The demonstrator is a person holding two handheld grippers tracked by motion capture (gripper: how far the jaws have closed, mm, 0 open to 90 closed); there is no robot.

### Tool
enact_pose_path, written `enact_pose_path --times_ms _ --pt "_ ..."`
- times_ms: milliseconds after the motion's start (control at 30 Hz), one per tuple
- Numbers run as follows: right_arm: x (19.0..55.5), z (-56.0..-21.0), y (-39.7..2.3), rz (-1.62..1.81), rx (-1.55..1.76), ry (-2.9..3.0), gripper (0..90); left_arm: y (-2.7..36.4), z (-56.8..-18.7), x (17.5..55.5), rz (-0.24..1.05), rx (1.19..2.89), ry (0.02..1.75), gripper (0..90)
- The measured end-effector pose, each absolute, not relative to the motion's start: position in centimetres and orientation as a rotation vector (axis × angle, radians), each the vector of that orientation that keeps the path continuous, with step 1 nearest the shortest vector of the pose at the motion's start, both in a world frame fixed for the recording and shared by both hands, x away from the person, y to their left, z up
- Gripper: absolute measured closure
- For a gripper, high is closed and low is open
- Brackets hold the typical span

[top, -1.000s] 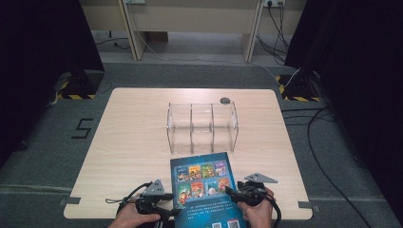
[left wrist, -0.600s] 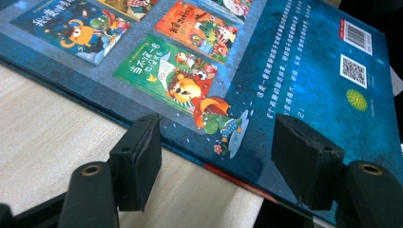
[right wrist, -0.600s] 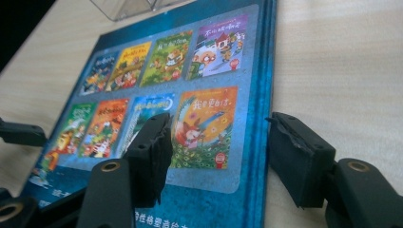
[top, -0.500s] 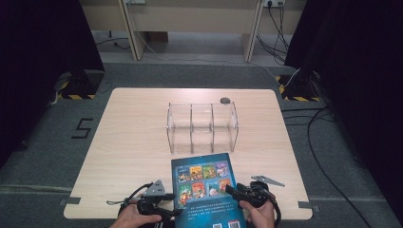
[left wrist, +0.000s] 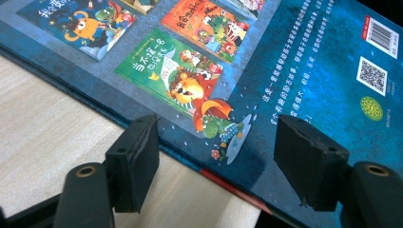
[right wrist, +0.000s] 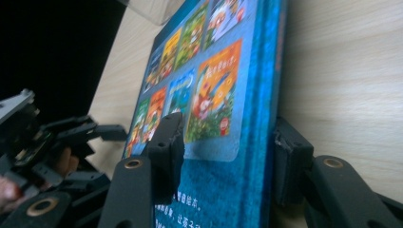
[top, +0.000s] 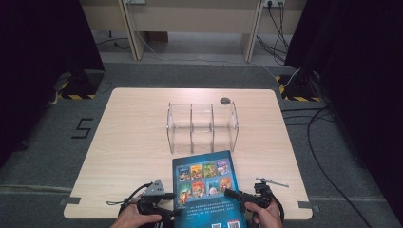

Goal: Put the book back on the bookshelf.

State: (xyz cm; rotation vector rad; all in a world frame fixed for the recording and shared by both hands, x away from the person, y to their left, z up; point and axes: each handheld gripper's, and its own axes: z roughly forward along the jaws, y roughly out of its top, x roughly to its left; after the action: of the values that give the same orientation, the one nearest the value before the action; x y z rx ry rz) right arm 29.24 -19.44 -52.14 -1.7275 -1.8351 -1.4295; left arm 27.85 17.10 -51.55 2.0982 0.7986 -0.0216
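Blue-covered picture book (top: 207, 187) is lying at the wooden surface's (top: 133, 142) 6 o'clock edge; left tongs (left wrist: 216, 159), opening, and right tongs (right wrist: 228, 156), closing, are straddling its edges unclenched.

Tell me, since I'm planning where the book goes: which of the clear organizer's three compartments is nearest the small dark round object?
The right-hand compartment of the clear organizer: the small dark round object lies just behind it, while the other two sit farther left.
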Motion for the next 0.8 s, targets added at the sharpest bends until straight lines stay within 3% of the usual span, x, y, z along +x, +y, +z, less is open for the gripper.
enact_pose_path --times_ms 100,133,200,467,800 --pt "29.3 -52.4 -19.1 -1.403 -1.664 -1.826 57.9 17.1 -51.5 27.9 -0.022 2.097 0.803 31.8" --pt "29.3 -52.4 -18.6 -1.432 -1.541 -1.770 68.5 17.1 -51.6 27.8 -0.002 2.105 0.792 31.9" --pt "29.1 -51.9 -17.9 -1.488 -1.475 -1.776 70.7 17.1 -51.6 27.9 -0.009 2.098 0.799 31.5" --pt "28.7 -51.2 -18.4 -1.639 -1.499 -1.730 77.4 17.2 -51.6 28.0 -0.031 2.088 0.788 32.5" --pt "28.0 -48.8 -19.0 -1.833 -1.487 -1.671 77.9 17.6 -51.3 28.0 -0.038 2.056 0.784 31.8"
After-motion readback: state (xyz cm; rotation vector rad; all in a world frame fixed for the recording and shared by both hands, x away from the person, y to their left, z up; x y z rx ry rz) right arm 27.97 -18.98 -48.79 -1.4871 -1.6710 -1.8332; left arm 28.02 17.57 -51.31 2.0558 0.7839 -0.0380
